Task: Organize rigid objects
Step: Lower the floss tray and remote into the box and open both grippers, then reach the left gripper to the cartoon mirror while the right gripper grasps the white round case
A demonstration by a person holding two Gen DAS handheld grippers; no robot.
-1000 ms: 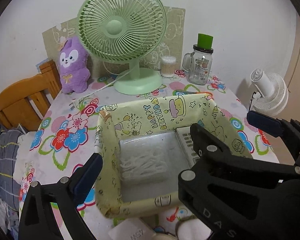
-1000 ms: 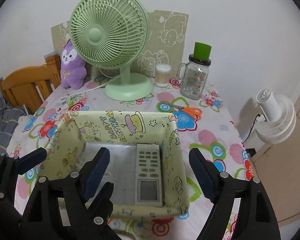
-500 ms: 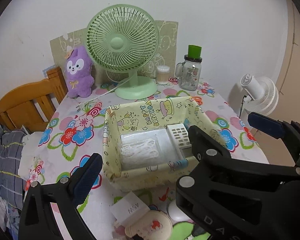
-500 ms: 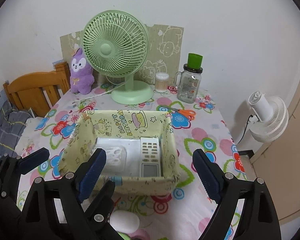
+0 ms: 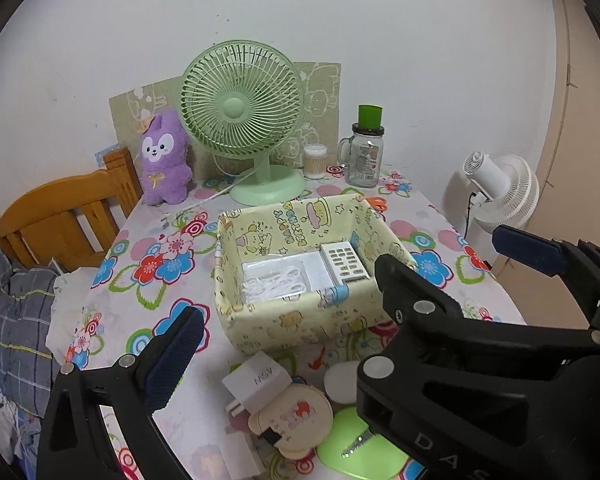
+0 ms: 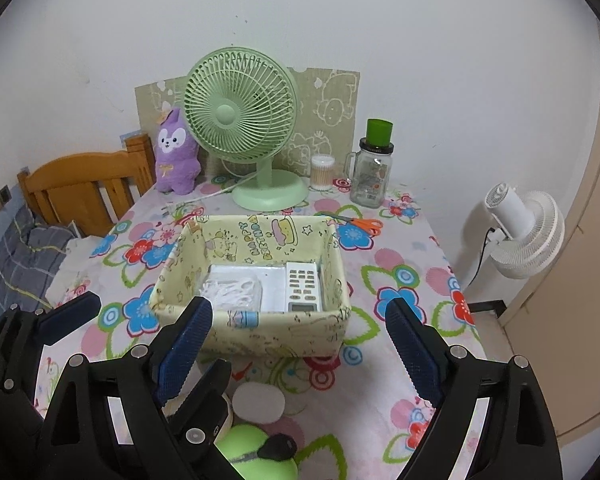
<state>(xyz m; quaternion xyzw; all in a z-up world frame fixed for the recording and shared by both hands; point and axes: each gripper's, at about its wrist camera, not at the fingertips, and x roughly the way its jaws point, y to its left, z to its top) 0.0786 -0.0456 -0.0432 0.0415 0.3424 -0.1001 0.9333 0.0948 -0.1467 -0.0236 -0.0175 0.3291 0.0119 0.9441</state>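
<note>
The yellow cartoon-print basket [image 6: 252, 336] stands mid-table and holds a white remote [image 6: 302, 286] beside a clear box of white pieces [image 6: 232, 292]. In front of the basket [image 5: 300, 320] lie a white plug adapter [image 5: 258, 380], a round beige compact [image 5: 292, 420], a white disc [image 5: 340, 380] and a green round thing [image 5: 360, 452]. My right gripper [image 6: 298, 344] hangs open above the near table, with nothing between its pads. My left gripper [image 5: 296, 356] is open too, with one finger hidden behind the right gripper's black frame.
A green desk fan [image 6: 240, 120], a purple plush [image 6: 176, 152], a cotton-swab tub [image 6: 322, 172] and a green-capped jar [image 6: 374, 172] line the back wall. Orange scissors [image 6: 360, 222] lie behind the basket. A wooden chair [image 6: 84, 184] stands left, a white floor fan [image 6: 524, 236] right.
Both grippers have drawn back and risen from over the basket. The basket now looks smaller, and the small things on the near table have come into view.
</note>
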